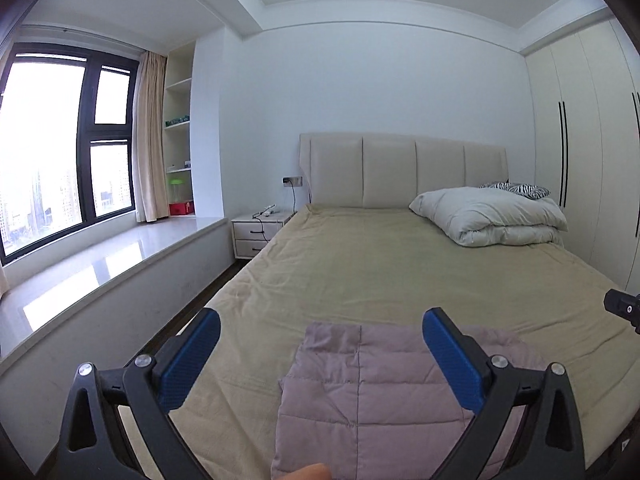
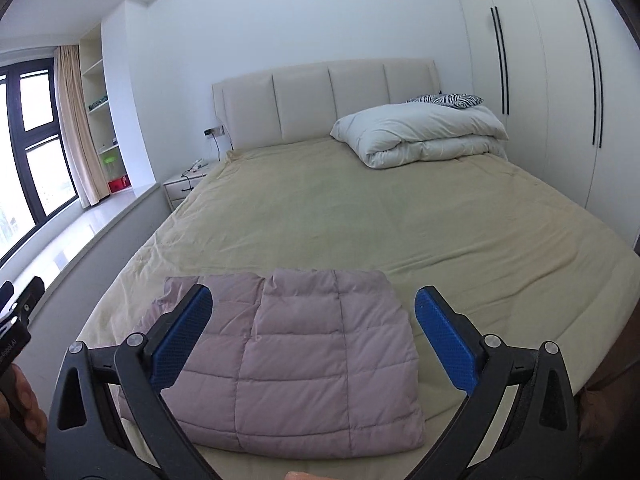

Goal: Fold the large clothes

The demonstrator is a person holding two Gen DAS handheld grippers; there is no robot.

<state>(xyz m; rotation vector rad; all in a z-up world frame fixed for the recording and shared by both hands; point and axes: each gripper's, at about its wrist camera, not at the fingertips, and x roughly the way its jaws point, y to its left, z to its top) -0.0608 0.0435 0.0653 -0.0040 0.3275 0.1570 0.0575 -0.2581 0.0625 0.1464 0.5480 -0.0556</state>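
Note:
A pale mauve quilted puffer garment [image 2: 304, 356] lies folded into a compact rectangle near the foot of the bed; it also shows in the left wrist view [image 1: 372, 396]. My left gripper [image 1: 320, 322] is open and empty, held above the garment's left part with its blue pads [image 1: 192, 356] wide apart. My right gripper [image 2: 312, 300] is open and empty, held above the garment, its blue pads [image 2: 444, 340] spread to either side of it. Neither gripper touches the cloth.
The bed [image 2: 360, 208] has a tan sheet. A folded white duvet [image 2: 420, 132] and a zebra-print pillow [image 2: 448, 100] sit at the head on the right. A nightstand [image 1: 260, 234] and window ledge [image 1: 100, 264] are left, wardrobe doors [image 2: 540, 80] right.

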